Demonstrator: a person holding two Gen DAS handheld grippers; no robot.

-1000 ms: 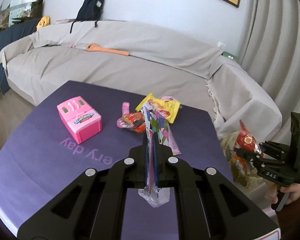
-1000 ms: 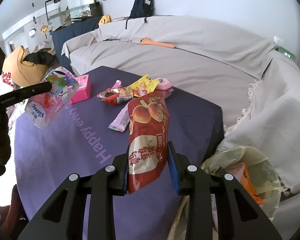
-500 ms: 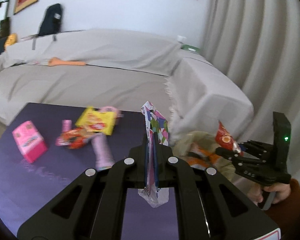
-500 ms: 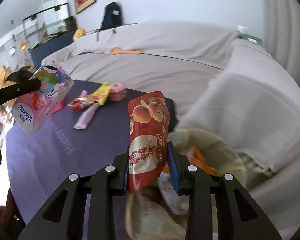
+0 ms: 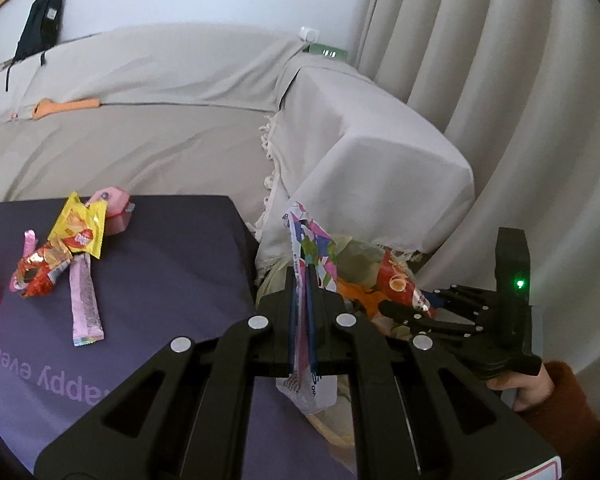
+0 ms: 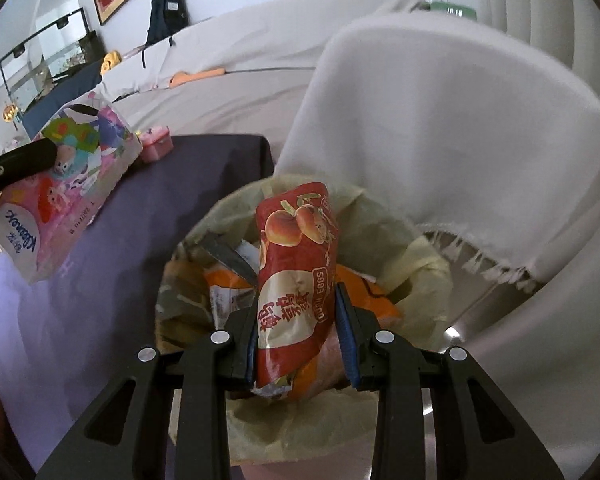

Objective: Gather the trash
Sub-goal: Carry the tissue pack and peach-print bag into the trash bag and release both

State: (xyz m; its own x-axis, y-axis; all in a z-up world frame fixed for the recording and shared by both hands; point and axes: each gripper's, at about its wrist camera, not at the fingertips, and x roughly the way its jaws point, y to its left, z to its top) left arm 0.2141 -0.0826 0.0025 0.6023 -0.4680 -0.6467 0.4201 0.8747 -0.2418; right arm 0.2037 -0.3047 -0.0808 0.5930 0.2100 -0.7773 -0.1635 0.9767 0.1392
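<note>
Pinching a red snack bag (image 6: 296, 280), right tongs (image 6: 300, 324) hang over the bin's rim (image 6: 428, 256); left tongs (image 5: 302, 308) pinch a tissue pack (image 5: 312, 248).

Purple table (image 5: 172, 280), yellow wrapper (image 5: 78, 230), red wrapper (image 5: 40, 272), pink sachet (image 5: 85, 304)

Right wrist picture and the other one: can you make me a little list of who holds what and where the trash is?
right gripper: shut on red snack bag, over the trash bin
left gripper: shut on tissue pack
trash bin: yellow liner, wrappers already inside
table: yellow wrapper, red wrapper, pink stick wrapper
</note>
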